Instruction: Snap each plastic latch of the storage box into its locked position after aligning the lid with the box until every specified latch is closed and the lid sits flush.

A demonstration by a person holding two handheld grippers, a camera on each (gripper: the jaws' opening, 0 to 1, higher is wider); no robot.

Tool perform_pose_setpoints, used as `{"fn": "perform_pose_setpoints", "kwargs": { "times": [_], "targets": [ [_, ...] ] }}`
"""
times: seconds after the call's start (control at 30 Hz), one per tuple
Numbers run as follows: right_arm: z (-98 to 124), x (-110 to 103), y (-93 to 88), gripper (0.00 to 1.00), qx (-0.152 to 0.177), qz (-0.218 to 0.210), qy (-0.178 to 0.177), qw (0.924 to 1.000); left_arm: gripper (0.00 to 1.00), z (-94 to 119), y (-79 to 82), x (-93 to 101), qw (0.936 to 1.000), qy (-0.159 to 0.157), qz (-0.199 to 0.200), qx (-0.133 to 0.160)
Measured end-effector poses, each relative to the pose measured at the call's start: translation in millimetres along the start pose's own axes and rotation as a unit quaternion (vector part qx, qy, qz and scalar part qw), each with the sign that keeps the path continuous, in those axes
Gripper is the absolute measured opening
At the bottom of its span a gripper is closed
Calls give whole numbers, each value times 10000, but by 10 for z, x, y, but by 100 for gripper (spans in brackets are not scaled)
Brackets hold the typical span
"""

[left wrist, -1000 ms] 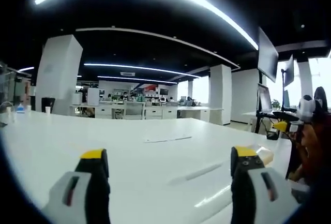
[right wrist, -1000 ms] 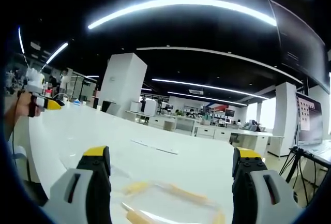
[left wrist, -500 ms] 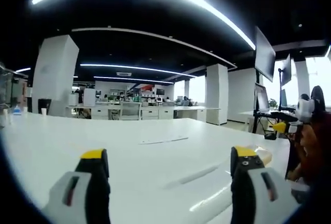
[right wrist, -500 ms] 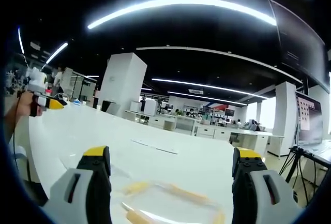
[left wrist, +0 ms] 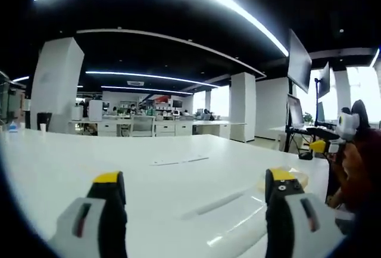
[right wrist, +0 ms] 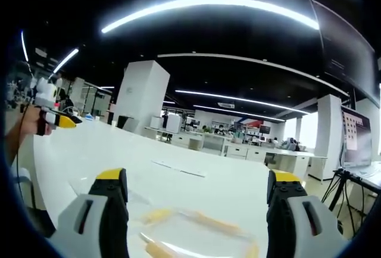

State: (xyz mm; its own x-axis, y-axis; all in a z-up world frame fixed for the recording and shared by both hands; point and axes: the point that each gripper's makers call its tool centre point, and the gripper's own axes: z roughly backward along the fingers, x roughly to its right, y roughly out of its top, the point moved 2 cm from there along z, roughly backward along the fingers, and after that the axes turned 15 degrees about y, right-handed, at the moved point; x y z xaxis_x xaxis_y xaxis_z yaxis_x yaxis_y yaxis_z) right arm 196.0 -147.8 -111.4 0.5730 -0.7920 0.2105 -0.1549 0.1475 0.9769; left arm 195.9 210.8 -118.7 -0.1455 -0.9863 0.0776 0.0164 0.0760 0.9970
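white table (right wrist: 196, 192) bears a clear, yellow-latched storage box (right wrist: 196, 234), contents unclear.

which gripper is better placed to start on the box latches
The right. The clear storage box with its yellowish latches lies between the right gripper and its open jaws. The left gripper, also open, faces bare white table, with the box's corner off to its right.

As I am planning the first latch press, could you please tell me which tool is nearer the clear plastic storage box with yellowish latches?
Right. The right tool hovers directly over the clear plastic storage box, which lies between its jaws. The left tool is off to the side over the white table.
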Motion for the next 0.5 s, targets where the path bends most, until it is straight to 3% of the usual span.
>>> {"fn": "perform_pose_setpoints", "kwargs": {
  "times": [0.5],
  "targets": [
    [61,62,48,99,52,25,-95,9999,98,-88,-49,46,9999,-87,-13,-55]
  ]
}}
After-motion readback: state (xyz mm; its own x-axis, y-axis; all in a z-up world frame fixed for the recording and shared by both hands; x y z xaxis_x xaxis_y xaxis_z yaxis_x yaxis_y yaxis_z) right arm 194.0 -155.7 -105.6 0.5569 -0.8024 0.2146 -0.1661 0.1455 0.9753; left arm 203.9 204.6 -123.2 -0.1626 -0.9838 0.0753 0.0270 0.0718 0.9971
